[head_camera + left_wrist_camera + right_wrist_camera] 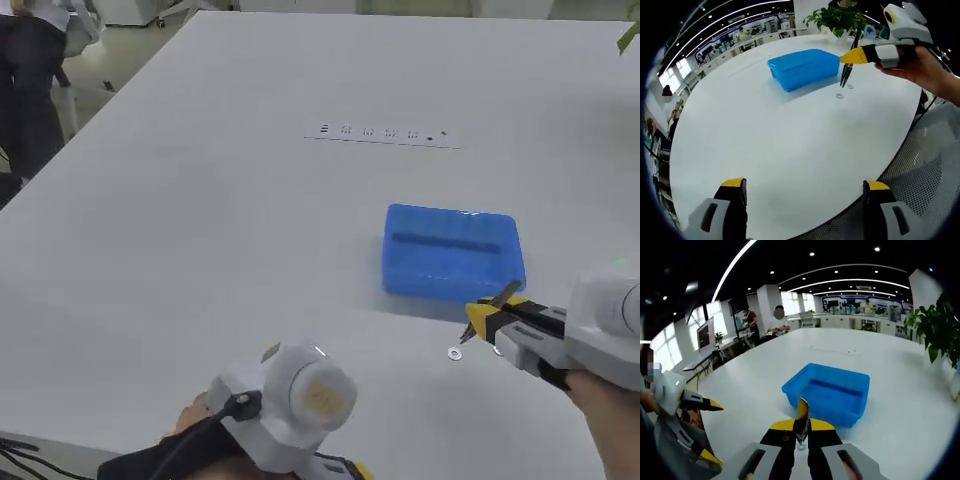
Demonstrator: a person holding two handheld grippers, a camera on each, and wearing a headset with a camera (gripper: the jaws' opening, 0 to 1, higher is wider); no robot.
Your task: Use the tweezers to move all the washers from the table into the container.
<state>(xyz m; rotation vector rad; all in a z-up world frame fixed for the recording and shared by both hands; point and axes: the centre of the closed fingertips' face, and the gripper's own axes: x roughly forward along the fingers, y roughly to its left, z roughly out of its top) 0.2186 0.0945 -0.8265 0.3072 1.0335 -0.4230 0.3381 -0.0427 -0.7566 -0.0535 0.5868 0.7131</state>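
Observation:
A blue plastic container [450,250] stands on the white table [250,230]. Two small metal washers lie in front of it: one washer [455,353] in the open, another [497,350] close to my right gripper. My right gripper [480,318] is shut on black tweezers [847,71], whose tips hang just above the washers [840,95]. In the right gripper view the tweezers [802,420] stick up between the shut yellow jaws, with the container [827,392] beyond. My left gripper [802,197] is open and empty near the table's front edge, well left of the washers.
A strip of sockets [385,133] is set into the table beyond the container. A potted plant [837,20] stands past the far edge. People stand at desks [762,322] in the background. A person [30,80] is off the table's far left corner.

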